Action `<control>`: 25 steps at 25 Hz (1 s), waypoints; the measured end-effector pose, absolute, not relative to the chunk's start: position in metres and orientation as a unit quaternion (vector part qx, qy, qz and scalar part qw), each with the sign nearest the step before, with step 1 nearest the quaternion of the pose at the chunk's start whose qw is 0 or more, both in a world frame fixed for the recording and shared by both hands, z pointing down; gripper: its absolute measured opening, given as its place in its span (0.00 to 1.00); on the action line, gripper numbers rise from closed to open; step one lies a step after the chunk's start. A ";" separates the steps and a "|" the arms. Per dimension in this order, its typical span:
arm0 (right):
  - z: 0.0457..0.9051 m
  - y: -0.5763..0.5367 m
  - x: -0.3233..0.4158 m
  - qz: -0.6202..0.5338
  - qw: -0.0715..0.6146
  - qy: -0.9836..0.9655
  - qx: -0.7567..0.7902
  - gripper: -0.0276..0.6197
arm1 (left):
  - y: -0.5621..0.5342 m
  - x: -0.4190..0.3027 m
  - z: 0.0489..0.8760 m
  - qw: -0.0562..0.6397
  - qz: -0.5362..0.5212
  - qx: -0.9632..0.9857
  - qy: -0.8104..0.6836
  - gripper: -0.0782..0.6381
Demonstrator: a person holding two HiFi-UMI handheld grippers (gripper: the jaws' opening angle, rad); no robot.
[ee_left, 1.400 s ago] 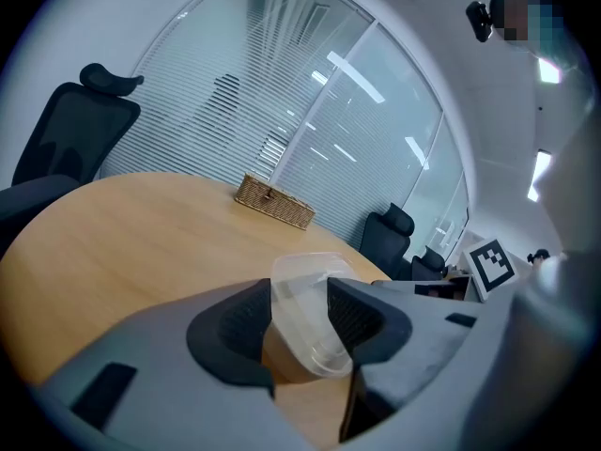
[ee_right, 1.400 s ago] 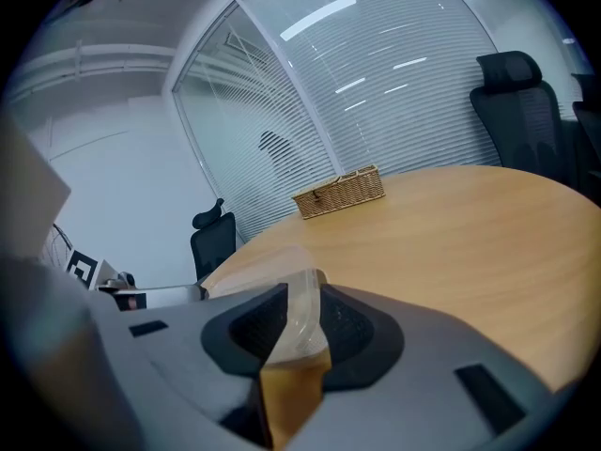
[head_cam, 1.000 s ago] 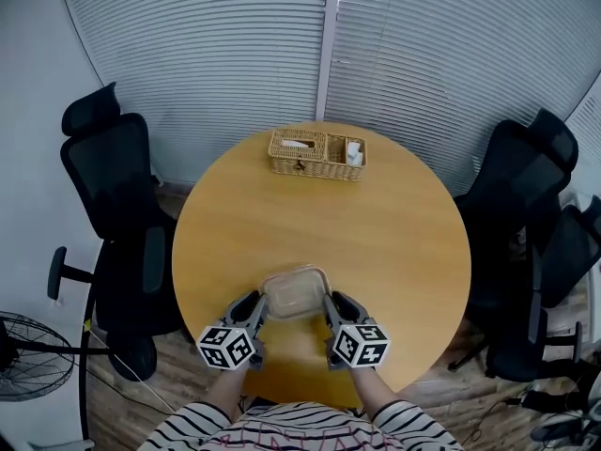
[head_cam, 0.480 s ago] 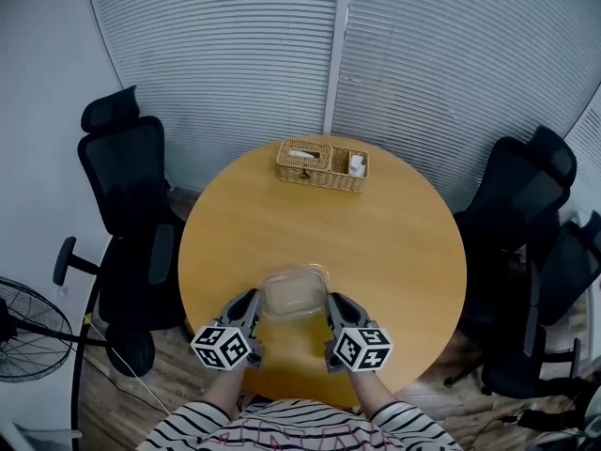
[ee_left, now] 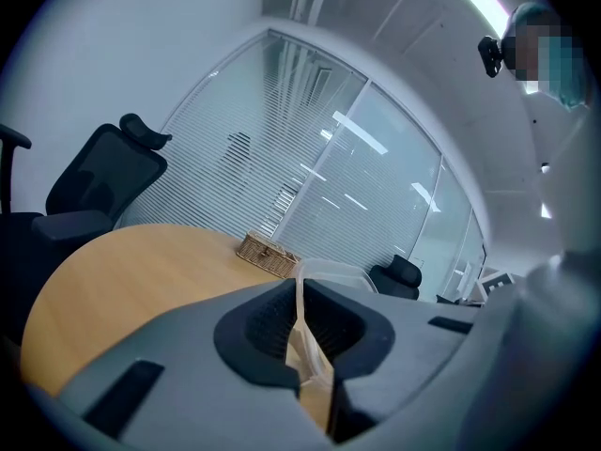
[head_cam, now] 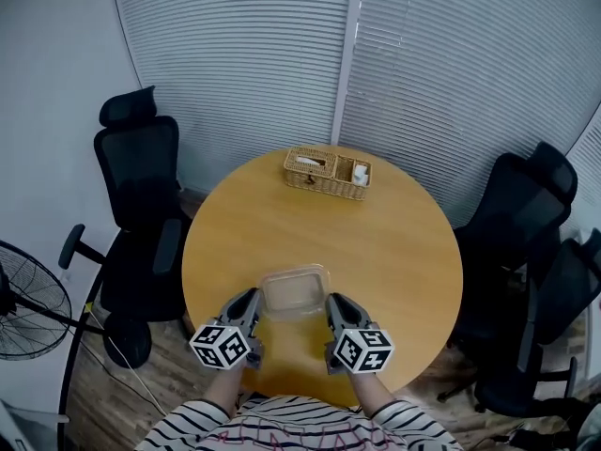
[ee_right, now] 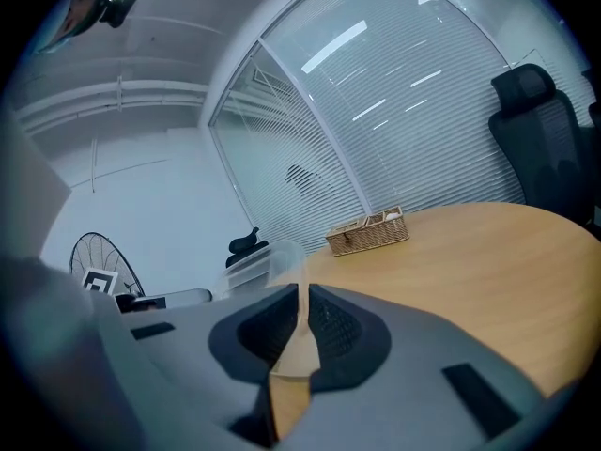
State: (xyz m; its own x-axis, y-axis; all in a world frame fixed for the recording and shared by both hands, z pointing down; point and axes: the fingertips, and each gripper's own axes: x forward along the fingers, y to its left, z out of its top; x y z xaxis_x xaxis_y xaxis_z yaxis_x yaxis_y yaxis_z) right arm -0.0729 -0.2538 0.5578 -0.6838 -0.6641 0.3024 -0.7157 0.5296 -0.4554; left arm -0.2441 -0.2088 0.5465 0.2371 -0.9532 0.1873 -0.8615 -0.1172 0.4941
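Note:
A clear plastic container (head_cam: 294, 292) hangs over the near part of the round wooden table (head_cam: 394, 242), held from both sides. My left gripper (head_cam: 252, 305) is shut on its left rim, whose thin edge (ee_left: 300, 294) runs between the jaws in the left gripper view. My right gripper (head_cam: 335, 308) is shut on the right rim (ee_right: 299, 308). In the right gripper view the container's body (ee_right: 263, 261) shows to the left of the jaws, with the other gripper (ee_right: 141, 299) beyond it. The container looks empty.
A wicker basket (head_cam: 327, 173) with tissues stands at the table's far edge, in front of a blind-covered glass wall. Black office chairs stand at the left (head_cam: 141, 195) and right (head_cam: 526, 214). A floor fan (head_cam: 28, 299) is at the far left.
Both grippers have lifted the container higher above the table and levelled it; in the gripper views it now appears edge-on. The head view has pulled back, revealing the fan.

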 end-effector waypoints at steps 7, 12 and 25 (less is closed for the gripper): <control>0.542 -0.242 -0.070 0.269 0.043 -0.890 0.365 0.12 | -0.186 -0.238 0.530 0.245 -0.106 0.727 -0.633 0.17; 0.529 -0.231 -0.071 0.261 0.037 -0.904 0.338 0.12 | -0.167 -0.236 0.516 0.228 -0.118 0.715 -0.651 0.17; 0.504 -0.201 -0.060 0.241 0.025 -0.925 0.291 0.12 | -0.126 -0.220 0.492 0.191 -0.135 0.692 -0.683 0.17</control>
State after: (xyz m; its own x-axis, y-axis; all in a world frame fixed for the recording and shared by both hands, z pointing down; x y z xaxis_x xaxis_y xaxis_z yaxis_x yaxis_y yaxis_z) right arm -0.0605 -0.2012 0.5035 -0.8295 -0.5265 0.1862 -0.5504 0.7142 -0.4324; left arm -0.2200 -0.1259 0.4919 0.0303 -0.9968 0.0743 -0.8940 0.0062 0.4480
